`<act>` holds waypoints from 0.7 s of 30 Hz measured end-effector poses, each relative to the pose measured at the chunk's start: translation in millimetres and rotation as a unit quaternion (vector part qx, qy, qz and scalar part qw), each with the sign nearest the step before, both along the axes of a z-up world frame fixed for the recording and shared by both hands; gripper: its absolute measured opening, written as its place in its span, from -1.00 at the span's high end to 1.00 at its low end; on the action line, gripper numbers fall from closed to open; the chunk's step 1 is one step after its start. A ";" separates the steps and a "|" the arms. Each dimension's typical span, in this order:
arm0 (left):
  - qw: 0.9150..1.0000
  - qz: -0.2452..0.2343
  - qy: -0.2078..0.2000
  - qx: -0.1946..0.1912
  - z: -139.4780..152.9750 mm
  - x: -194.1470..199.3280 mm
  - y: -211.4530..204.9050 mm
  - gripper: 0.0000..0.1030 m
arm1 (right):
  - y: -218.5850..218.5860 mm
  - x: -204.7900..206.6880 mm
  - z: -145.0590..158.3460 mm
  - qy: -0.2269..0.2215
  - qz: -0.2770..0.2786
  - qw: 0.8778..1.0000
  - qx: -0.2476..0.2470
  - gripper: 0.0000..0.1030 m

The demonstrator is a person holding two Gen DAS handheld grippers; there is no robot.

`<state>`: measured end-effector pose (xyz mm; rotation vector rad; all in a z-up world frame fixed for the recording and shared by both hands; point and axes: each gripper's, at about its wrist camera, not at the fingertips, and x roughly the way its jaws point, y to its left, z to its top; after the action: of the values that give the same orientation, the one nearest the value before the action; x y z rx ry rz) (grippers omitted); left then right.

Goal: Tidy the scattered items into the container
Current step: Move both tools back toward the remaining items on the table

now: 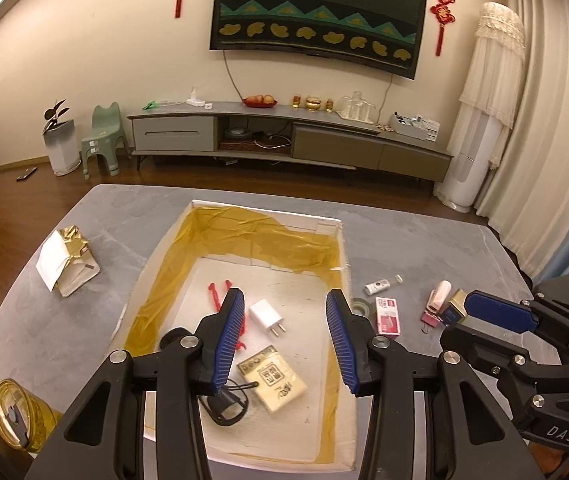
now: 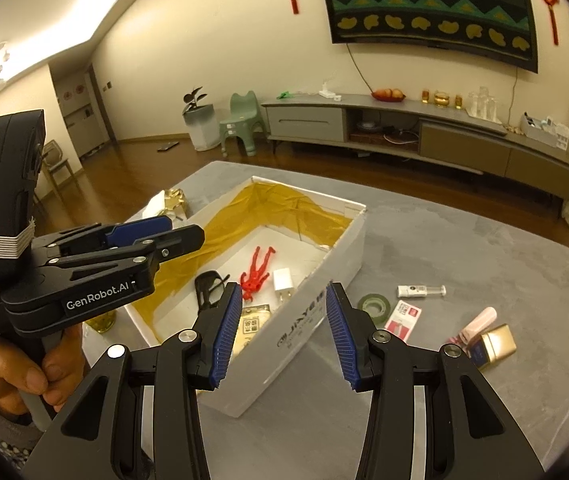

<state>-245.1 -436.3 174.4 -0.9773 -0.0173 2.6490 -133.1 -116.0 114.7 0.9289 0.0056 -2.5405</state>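
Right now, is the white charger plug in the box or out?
In: the white charger plug lies on the box floor beside the red figure.

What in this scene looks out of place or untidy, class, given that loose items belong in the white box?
Several items lie on the grey table outside the white box: a tape roll, a small white bottle on its side, a red-and-white packet, a pink tube and a gold case. Nothing looks spilled.
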 end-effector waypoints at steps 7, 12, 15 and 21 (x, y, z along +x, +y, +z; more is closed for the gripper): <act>1.000 -0.024 0.007 -0.004 -1.5 7.7 26.4 0.14 | 20.7 12.5 1.4 0.004 -0.012 1.000 0.006 0.09; 0.999 -0.042 0.008 -0.008 -5.3 10.4 48.5 0.13 | 40.0 15.7 -0.5 0.003 -0.026 1.000 0.008 0.09; 0.998 -0.054 0.007 -0.011 -8.7 11.4 63.8 0.13 | 52.8 16.7 -2.7 0.001 -0.036 0.999 0.008 0.09; 0.997 -0.079 -0.001 -0.021 -22.0 11.3 96.3 0.13 | 79.8 14.2 -9.3 -0.006 -0.057 0.998 0.004 0.09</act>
<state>-233.8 -339.9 152.4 -0.9541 0.1117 2.5122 -118.8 -36.2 105.4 0.9742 -0.0438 -2.6411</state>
